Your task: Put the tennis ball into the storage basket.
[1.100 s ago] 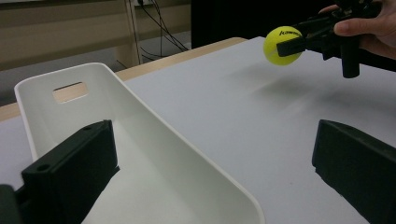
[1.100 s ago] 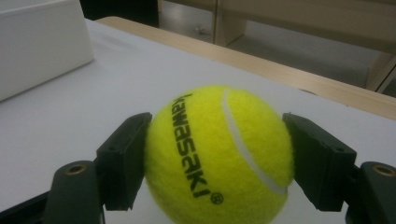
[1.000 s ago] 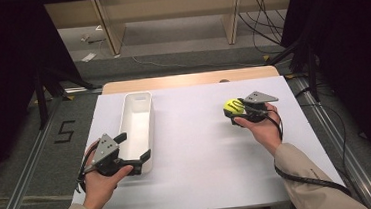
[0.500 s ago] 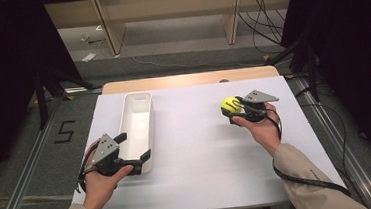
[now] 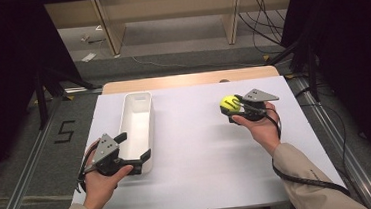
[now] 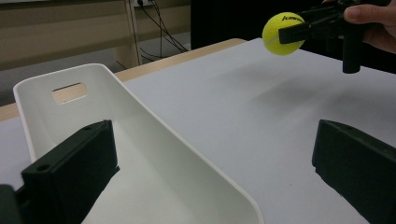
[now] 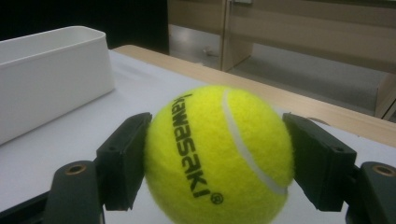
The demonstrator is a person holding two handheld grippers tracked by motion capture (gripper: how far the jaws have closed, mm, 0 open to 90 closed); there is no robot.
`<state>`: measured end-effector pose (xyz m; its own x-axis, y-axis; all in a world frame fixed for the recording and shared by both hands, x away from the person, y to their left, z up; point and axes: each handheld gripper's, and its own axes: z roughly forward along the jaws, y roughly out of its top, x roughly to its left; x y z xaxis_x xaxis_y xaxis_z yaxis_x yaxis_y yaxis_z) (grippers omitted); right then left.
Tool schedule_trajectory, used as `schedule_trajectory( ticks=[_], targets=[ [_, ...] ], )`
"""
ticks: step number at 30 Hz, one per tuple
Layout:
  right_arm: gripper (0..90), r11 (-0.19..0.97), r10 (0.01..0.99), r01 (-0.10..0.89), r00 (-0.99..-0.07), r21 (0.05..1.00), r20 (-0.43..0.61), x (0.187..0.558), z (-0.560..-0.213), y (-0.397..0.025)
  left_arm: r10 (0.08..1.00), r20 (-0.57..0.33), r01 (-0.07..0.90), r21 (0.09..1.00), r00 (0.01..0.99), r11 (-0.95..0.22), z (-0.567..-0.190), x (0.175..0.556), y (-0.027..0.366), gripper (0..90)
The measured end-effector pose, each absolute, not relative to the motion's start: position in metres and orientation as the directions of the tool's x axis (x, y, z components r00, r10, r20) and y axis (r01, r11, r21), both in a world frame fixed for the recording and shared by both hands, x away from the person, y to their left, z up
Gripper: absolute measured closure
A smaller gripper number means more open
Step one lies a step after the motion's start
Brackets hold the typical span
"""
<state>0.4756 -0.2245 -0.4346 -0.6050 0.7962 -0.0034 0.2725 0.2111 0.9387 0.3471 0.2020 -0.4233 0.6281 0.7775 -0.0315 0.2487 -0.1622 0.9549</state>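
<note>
In the high view, right of centre, the right gripper [image 5: 234, 111] is clamped on a yellow tennis ball [image 5: 230, 103], the ball sitting at the tip of the tool on the side toward the middle of the frame, with the person's right hand [image 5: 260, 126] wrapped around the handle below and to the right of it. The right gripper view puts the ball dead centre, one black jaw pressed against each flank and black lettering running down its face. It appears lifted off the white table [image 5: 202, 148] — the left gripper view shows the ball at the upper right of the frame with a soft shadow on the surface beneath. In the lower left of the high view, the left gripper [image 5: 133, 150] is spread wide, its jaws straddling the near end wall of a long white bin [image 5: 136, 131]; one jaw sits inside the bin, the other outside over the table. Ball and bin are well apart.
</note>
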Motion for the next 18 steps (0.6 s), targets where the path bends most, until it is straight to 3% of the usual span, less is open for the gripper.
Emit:
schedule_trajectory(
  ticks=[18],
  targets=[
    [27.6, 0.209, 0.788, 0.262, -0.615, 0.942, -0.004, 0.4748, -0.4313, -0.2213, 0.769, -0.027, 0.249, 0.953, 0.638, -0.173, -0.4250, 0.3499, 0.1978, 0.0]
  ],
)
